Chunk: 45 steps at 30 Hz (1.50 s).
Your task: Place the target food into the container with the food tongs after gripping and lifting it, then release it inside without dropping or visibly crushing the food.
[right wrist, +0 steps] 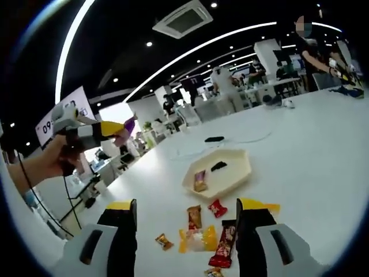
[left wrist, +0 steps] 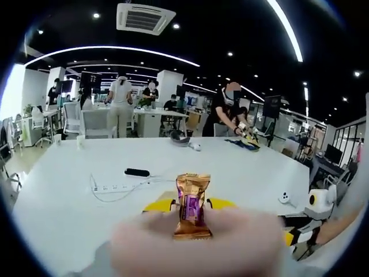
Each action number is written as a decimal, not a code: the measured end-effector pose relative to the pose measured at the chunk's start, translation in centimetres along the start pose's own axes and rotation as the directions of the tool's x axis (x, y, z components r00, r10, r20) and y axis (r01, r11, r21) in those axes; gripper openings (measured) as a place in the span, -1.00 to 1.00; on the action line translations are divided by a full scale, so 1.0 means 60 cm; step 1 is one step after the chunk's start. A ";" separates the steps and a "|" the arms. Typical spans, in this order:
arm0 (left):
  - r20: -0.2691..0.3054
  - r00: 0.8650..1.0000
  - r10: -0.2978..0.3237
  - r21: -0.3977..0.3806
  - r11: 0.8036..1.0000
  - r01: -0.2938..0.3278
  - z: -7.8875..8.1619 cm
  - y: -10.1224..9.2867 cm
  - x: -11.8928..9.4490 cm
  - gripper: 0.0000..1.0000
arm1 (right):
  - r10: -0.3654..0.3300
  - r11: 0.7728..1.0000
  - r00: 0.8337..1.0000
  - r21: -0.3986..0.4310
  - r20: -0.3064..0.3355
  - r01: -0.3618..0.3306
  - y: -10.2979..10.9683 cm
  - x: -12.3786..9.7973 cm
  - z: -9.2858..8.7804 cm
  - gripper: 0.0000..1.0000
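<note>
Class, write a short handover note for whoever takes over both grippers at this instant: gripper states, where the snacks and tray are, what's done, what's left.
Left gripper: shut on a gold-and-purple wrapped snack, held up off the table.
Right gripper: open, empty, above the loose snacks.
Cream tray: already holds two items.
Done: snack gripped and lifted.
Left: carry it to the tray and release it gently inside.

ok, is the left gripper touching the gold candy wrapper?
Touching. In the left gripper view the gripper is shut on the gold candy wrapper, its yellow tips pressed against both sides, holding it above the table.
</note>
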<state>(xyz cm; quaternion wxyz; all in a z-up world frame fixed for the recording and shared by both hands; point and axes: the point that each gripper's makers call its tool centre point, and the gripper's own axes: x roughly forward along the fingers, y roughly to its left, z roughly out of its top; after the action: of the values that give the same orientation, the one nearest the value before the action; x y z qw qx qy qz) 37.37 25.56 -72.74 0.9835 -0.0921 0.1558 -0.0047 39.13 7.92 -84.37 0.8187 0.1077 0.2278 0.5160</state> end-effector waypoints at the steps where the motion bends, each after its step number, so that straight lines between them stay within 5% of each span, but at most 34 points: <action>1: 0.002 1.000 -0.004 0.005 1.000 0.004 0.003 -0.002 0.003 -0.61 | -0.003 1.000 1.000 0.000 0.001 0.003 0.000 -0.002 0.000 0.41; 15: -0.022 0.997 -0.068 0.055 0.996 0.069 0.022 -0.035 0.062 -0.61 | -0.105 0.994 0.992 0.010 0.073 0.104 -0.043 -0.057 0.015 0.36; 20: -0.053 0.995 -0.086 0.047 0.995 0.088 0.010 -0.038 0.086 -0.61 | -0.140 0.984 0.986 0.119 0.090 0.129 -0.061 -0.077 -0.007 0.35; 35: -0.092 0.991 -0.097 0.090 0.990 0.105 0.010 -0.053 0.156 -0.62 | -0.200 0.978 0.969 0.091 0.142 0.189 -0.087 -0.104 0.012 0.36; 45: -0.137 0.986 -0.099 0.078 0.991 0.110 -0.009 -0.049 0.188 -0.61 | -0.172 0.984 0.973 -0.023 0.154 0.178 -0.077 -0.109 0.028 0.45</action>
<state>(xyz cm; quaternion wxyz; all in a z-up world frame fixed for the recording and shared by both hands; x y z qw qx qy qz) 48.01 22.17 -76.13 0.9724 -0.0575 0.2152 -0.0691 41.22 0.12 -83.09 0.8778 0.1111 0.1641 0.4362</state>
